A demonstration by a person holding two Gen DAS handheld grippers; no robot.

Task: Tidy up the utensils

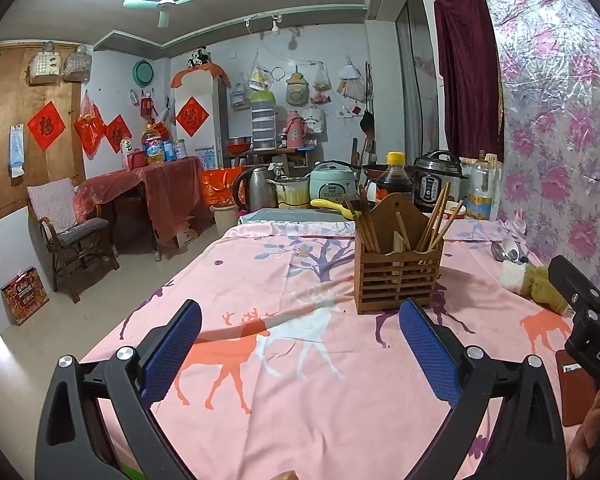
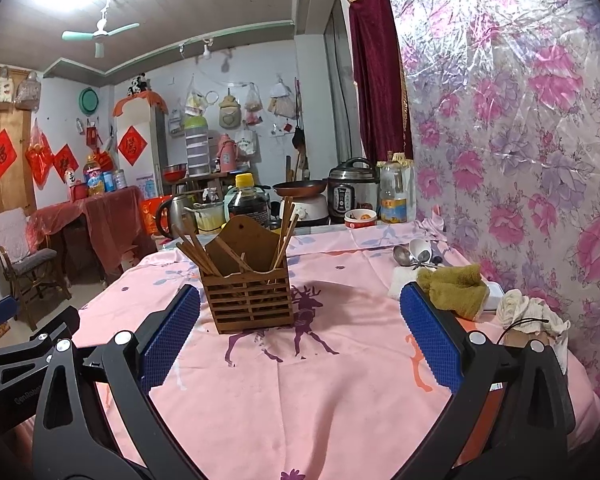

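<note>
A slatted wooden utensil holder (image 1: 396,276) with several chopsticks (image 1: 436,220) stands on the pink deer-print tablecloth (image 1: 284,380); it also shows in the right wrist view (image 2: 252,300). Metal and white spoons (image 2: 414,254) lie near the floral wall, also seen in the left wrist view (image 1: 510,252). My left gripper (image 1: 300,356) is open and empty, short of the holder. My right gripper (image 2: 300,338) is open and empty, in front of the holder; its body shows at the right edge of the left wrist view (image 1: 588,320).
An olive cloth (image 2: 454,290) and a white rag (image 2: 528,312) lie at the right by the floral wall (image 2: 520,140). Sauce bottle (image 2: 248,204), kettle (image 1: 256,188), rice cookers and a pressure cooker (image 2: 352,190) crowd the far end. A chair (image 1: 68,236) stands left.
</note>
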